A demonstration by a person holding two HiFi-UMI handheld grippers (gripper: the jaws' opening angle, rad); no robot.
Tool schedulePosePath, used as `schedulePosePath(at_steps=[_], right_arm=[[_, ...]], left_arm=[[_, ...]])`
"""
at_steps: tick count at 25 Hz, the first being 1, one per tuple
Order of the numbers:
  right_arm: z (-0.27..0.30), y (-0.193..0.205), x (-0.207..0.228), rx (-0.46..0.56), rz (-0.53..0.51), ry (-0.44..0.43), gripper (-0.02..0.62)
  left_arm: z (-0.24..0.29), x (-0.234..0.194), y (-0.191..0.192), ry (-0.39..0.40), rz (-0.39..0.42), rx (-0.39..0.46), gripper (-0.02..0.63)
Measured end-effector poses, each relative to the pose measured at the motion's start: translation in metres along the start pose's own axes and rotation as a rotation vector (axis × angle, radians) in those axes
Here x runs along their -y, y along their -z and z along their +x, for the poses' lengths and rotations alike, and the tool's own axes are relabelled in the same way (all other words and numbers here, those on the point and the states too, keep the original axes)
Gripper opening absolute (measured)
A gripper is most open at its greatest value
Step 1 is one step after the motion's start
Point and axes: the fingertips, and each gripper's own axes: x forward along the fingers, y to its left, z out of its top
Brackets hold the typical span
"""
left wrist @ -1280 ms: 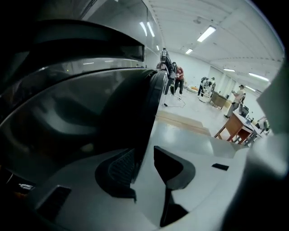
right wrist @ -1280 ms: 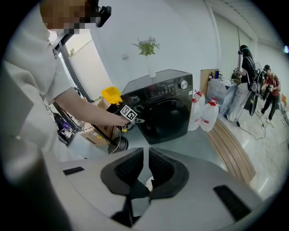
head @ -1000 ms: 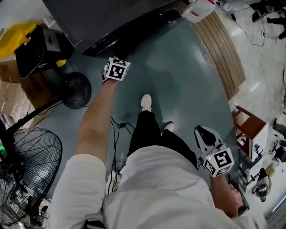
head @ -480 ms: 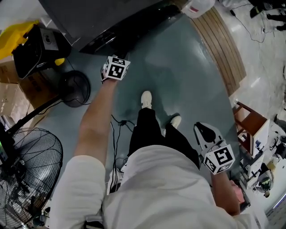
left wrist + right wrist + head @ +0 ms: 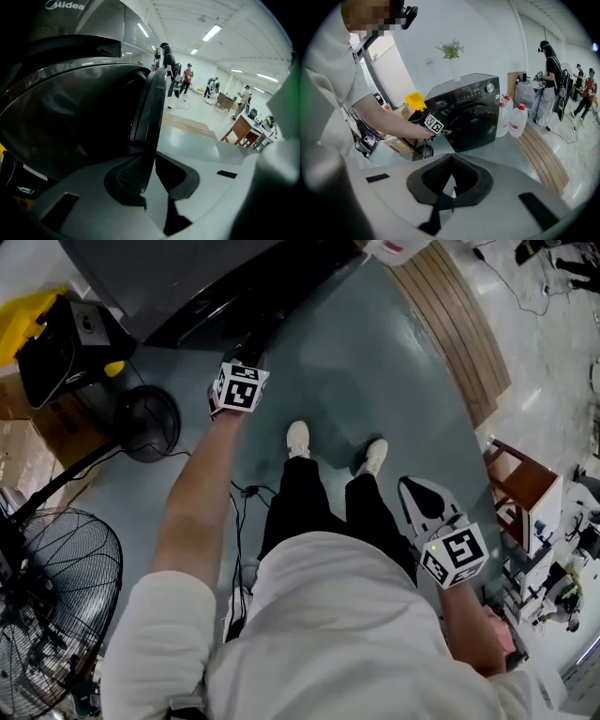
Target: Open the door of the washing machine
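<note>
The black washing machine (image 5: 178, 282) (image 5: 473, 112) stands ahead of me, its round dark door (image 5: 70, 122) seen edge-on in the left gripper view. My left gripper (image 5: 246, 354) (image 5: 152, 161) (image 5: 443, 132) reaches to the door's left edge. The door's rim (image 5: 152, 108) runs down between its jaws, which are closing on it with the pads against it. My right gripper (image 5: 414, 487) (image 5: 452, 171) hangs low by my right hip, far from the machine, shut with nothing in it.
A large floor fan (image 5: 56, 606) and a small black fan (image 5: 145, 423) stand at the left beside a black box (image 5: 66, 338) and a yellow item (image 5: 33, 310). A cable (image 5: 244, 512) lies by my feet. Wooden planks (image 5: 459, 324), a stool (image 5: 516, 493), water jugs (image 5: 513, 119), people (image 5: 553, 65).
My right foot has stepped up level with the left one. The left gripper has stayed on the door's edge and shifted slightly with my body. The right gripper has barely moved.
</note>
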Motion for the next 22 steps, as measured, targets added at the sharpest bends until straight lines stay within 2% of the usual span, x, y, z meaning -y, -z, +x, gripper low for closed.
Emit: schedulePosePath(at_steps=[9, 22], right_arm=[[-0.006, 0.005, 0.03, 0.033, -0.003, -0.033, 0.009], [-0.04, 0.035, 0.096, 0.056, 0.039, -0.066, 0.009]], left_arm=[[0.003, 0.039, 0.005, -0.019, -0.068, -0.023, 0.081], [0.008, 0.095, 0.01, -0.075, -0.152, -0.077, 0.08]])
